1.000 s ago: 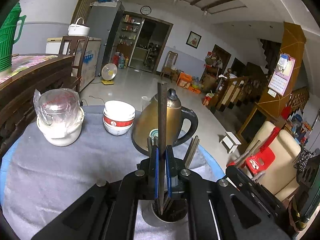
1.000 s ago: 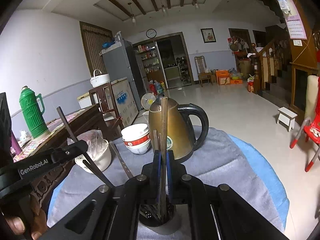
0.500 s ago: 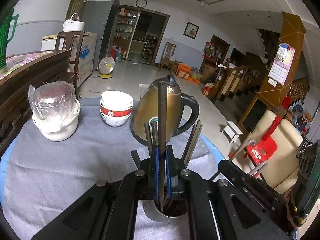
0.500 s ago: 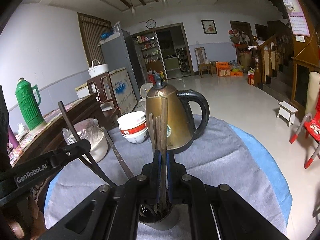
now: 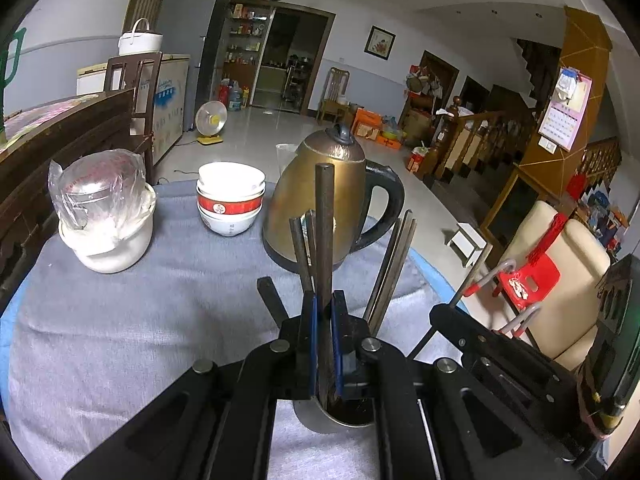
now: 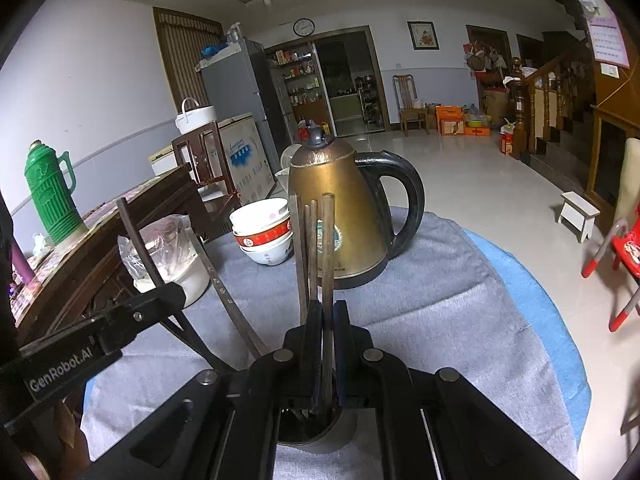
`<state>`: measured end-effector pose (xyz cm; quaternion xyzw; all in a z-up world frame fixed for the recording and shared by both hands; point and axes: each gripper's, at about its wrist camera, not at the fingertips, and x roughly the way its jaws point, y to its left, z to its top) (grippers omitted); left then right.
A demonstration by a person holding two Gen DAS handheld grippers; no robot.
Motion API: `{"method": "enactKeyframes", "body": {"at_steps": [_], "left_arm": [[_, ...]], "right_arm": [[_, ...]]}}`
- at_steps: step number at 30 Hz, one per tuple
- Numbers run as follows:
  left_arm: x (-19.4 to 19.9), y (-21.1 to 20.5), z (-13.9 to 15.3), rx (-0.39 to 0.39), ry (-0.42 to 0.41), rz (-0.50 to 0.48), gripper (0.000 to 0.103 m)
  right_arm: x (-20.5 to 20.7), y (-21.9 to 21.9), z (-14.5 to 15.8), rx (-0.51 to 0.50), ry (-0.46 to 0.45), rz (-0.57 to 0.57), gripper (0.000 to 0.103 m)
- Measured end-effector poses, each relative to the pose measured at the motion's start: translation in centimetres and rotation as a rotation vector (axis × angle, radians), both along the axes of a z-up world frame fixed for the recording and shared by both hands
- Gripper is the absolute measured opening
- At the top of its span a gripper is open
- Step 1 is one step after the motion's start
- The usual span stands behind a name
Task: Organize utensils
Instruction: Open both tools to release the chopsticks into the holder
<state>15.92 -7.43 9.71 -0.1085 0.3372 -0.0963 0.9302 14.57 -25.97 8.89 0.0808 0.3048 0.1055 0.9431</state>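
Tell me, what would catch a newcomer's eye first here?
Probably the brass-coloured kettle standing mid-table on the grey cloth, with stacked bowls beside it. Right in front, each gripper pinches a dark chopstick upright over a metal cup holding more chopsticks.

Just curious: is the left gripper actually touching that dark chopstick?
Touching. The left wrist view shows the left gripper shut on the chopstick, both blue pads pressed against it.

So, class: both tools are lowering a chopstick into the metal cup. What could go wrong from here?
1. The cup already holds several chopsticks leaning outward; a new one could jam against them.
2. The left tool and right tool crowd one small cup, so they could knock it over.
3. The kettle stands just behind.
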Motion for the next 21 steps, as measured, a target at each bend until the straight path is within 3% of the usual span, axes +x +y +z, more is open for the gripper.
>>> {"method": "enactKeyframes", "body": {"at_steps": [21], "left_arm": [[0.52,-0.46,-0.90,0.018,0.031,-0.017,0.007]], "right_arm": [[1.02,0.38,-0.41,-0.004,0.026,0.007,0.006]]}}
